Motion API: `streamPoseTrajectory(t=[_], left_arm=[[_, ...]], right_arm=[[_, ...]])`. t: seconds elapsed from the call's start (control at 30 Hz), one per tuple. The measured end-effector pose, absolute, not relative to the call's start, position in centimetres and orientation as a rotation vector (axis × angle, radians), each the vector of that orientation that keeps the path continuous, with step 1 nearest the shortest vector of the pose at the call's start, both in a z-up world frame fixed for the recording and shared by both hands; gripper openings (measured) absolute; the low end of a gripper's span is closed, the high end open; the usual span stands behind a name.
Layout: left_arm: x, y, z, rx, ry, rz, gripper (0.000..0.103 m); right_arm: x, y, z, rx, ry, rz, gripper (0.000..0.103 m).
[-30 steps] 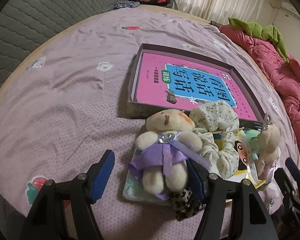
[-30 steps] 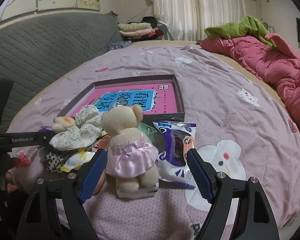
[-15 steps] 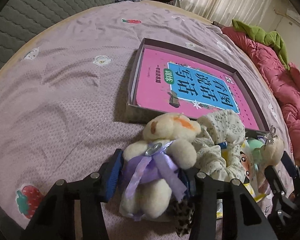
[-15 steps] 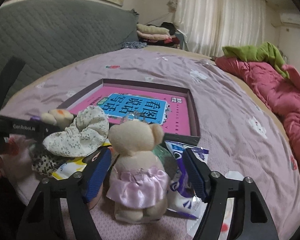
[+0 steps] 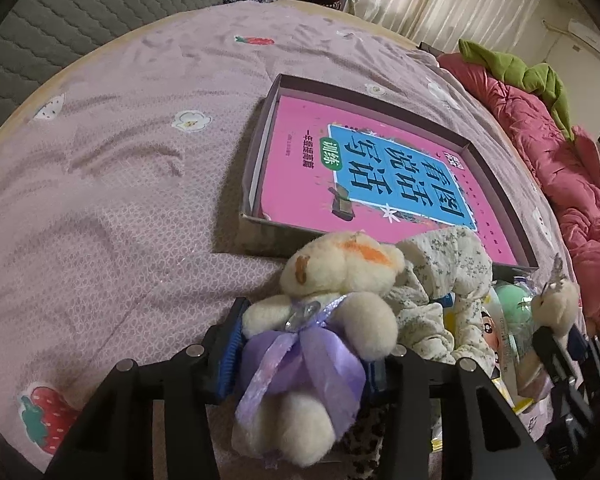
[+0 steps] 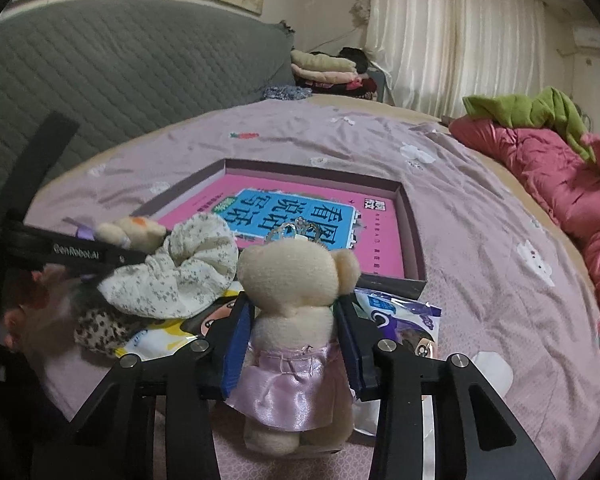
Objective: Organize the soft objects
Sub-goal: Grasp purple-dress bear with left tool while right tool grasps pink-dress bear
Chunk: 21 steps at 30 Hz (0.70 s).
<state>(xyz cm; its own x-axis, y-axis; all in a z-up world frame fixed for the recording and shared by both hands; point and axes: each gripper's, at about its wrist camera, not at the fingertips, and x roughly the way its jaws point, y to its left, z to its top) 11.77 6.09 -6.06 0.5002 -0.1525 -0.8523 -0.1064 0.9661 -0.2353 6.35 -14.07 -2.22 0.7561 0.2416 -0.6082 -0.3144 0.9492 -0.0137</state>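
While both bears sit at the near edge of the bed [image 5: 112, 184], just before the shallow box [image 5: 260, 168], I have my left gripper [image 5: 300, 354] closing on the purple-ribboned bear [image 5: 320, 332] between its pads. My right gripper [image 6: 296, 344] is clamped on the pink-skirted bear [image 6: 296, 304], which stands upright.

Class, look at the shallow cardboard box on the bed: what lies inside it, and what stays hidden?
Inside the box lies a pink book with a blue title panel, face up. A floral scrunchie covers its near corner, and anything beneath the book cannot be seen.
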Motion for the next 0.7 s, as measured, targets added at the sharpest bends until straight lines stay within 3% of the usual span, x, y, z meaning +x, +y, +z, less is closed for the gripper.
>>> streamPoseTrajectory(t=[0.7], left_arm=[[11.5, 5.2, -0.6, -0.29, 0.909, -0.06, 0.042]], right_arm=[[8.0, -15.0, 2.2, 0.024, 0.54, 0.279, 0.042]])
